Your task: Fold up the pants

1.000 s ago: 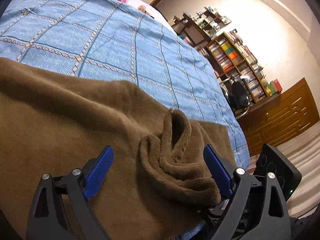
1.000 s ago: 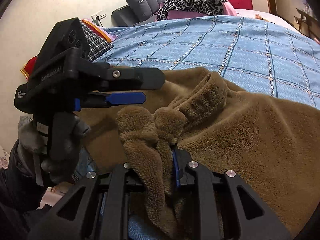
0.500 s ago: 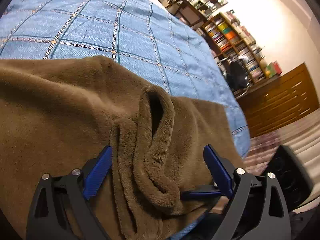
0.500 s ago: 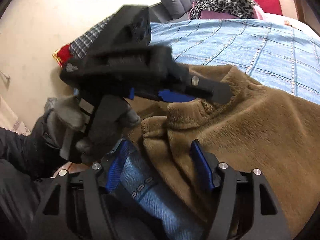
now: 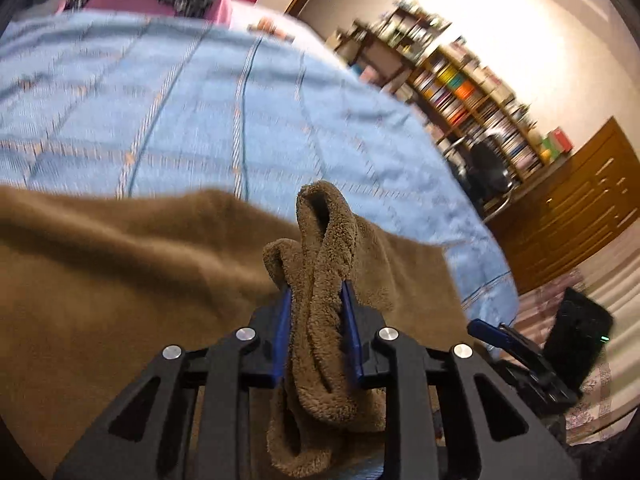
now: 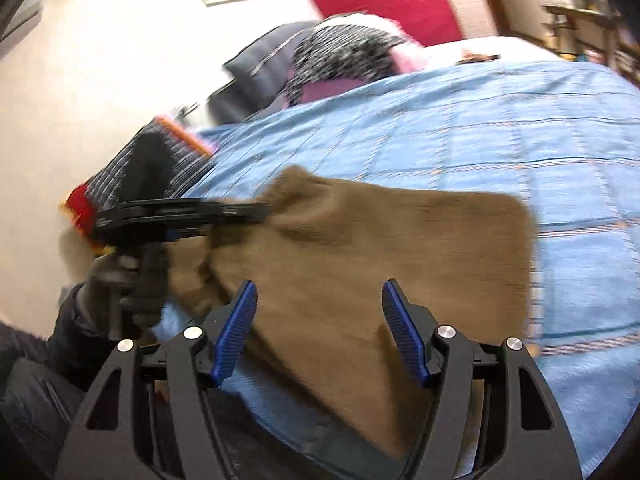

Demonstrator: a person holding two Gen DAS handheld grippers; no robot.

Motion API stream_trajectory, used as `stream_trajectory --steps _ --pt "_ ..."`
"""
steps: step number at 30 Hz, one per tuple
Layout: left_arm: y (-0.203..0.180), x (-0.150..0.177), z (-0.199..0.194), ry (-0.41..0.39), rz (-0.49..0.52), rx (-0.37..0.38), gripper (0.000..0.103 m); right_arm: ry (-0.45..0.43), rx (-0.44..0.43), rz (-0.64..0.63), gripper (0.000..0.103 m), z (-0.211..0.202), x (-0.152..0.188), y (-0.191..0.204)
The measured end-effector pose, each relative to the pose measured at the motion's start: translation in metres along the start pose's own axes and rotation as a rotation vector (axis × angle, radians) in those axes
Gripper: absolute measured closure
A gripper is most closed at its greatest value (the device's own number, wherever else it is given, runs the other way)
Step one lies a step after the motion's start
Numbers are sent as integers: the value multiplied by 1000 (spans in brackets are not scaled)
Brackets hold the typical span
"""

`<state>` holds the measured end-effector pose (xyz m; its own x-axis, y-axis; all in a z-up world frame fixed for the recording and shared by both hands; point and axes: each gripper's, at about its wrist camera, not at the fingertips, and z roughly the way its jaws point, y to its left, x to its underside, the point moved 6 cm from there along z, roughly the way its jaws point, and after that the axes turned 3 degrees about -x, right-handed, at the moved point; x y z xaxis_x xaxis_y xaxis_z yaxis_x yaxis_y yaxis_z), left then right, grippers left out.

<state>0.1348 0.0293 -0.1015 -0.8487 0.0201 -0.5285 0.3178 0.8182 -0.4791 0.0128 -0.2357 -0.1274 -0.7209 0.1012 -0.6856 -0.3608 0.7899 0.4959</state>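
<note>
Left gripper (image 5: pixel 315 300) jaws clamped on bunched fold of brown fleece pants (image 5: pixel 120 280). Right gripper (image 6: pixel 318 320) jaws spread, nothing between pads, hovering over pants near edge. Pants lie on blue checked bedspread (image 6: pixel 500 128). Bookshelf (image 5: pixel 472 96) far right.

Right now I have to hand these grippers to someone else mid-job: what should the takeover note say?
Left gripper: shut on a bunched corner of the brown fleece pants, lifted slightly off the bed.
Right gripper: open, nothing between its pads, hovering over the near edge of the pants.
Pants: spread on the blue checked bedspread, far corner lying flat.
Done: one corner gripped.
Left: probably take a second hold with the right gripper, then carry the fold over; no finished fold shows yet.
</note>
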Motion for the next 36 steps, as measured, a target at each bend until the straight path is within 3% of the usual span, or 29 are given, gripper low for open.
stream_trajectory --steps 3,5,11,15,16,17,19,22,27,33,36 --pt "-2 -9 -22 -67 57 -49 79 -30 54 32 36 -16 1 -18" --pt "6 -10 -27 -70 57 -76 79 -37 76 44 36 -21 2 -23" --pt "45 33 8 64 -2 -170 78 10 112 75 36 -15 13 -40" --pt "60 50 20 65 -32 -201 66 94 112 58 36 8 31 -36" --pt "63 48 18 57 -45 -208 51 110 128 50 36 17 36 -32" --pt "66 44 15 46 -54 -234 44 124 145 42 36 20 37 -33" --pt "69 36 6 10 -55 -258 37 137 157 45 36 20 38 -35" --pt "68 20 -16 -54 -74 -260 31 105 160 33 36 10 27 -32" --pt "35 3 -30 -129 -26 -229 31 16 150 17 36 4 -7 -20" --pt "-7 5 9 -100 39 -143 31 23 174 -2 36 45 -31 -18" --pt "-7 11 40 -72 44 -182 31 49 220 4 36 61 -31 -31"
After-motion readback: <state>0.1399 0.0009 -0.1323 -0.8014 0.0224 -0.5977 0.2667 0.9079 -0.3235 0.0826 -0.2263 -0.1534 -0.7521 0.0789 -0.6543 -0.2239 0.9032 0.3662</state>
